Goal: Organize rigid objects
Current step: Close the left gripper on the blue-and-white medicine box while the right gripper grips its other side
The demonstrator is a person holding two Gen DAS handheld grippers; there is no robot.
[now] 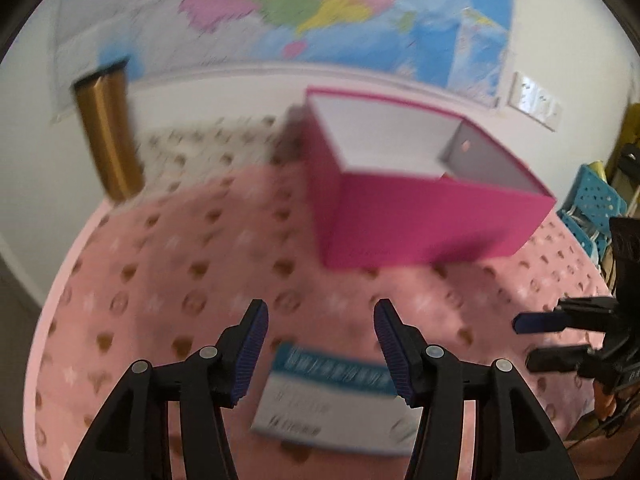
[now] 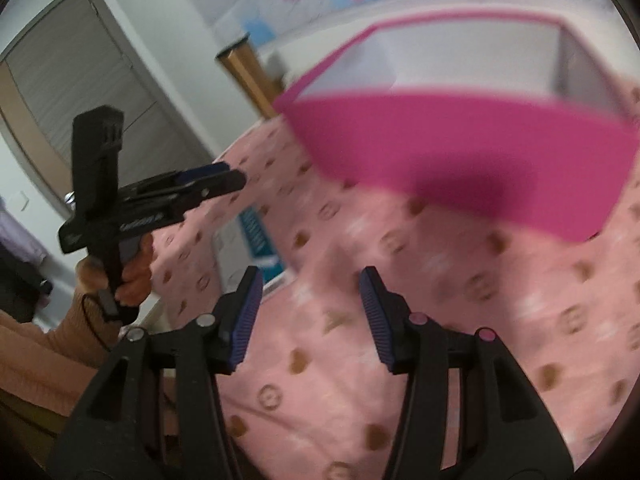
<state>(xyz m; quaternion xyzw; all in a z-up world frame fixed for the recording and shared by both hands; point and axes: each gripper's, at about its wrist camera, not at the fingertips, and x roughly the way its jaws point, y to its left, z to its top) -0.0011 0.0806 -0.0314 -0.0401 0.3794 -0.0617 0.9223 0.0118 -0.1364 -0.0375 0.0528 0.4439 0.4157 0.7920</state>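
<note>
I am holding my left gripper (image 1: pixel 320 344) over the pink patterned cloth (image 1: pixel 160 280) covering the table, its jaws standing partly apart with nothing pressed between them. Seen between and below them, a white card box (image 1: pixel 332 396) with a teal band is lying flat on the cloth; the pads are not touching it. Ahead and a little to the right, the open pink box (image 1: pixel 420 220) is sitting on the cloth, white inside, and I cannot tell whether anything is lying in it. My right gripper (image 2: pixel 312 316) is hanging over the cloth too, jaws partly apart and holding nothing, with the pink box (image 2: pixel 460 152) looming close ahead of it. From the right wrist view the left gripper (image 2: pixel 224 178) is showing at the left, held by my hand (image 2: pixel 132 280), with the card box (image 2: pixel 248 248) beyond it on the cloth. A gold post (image 1: pixel 106 136) is standing at the far left edge of the table, and a coloured map (image 1: pixel 300 8) is hanging on the wall behind. Everything is blurring somewhat.
</note>
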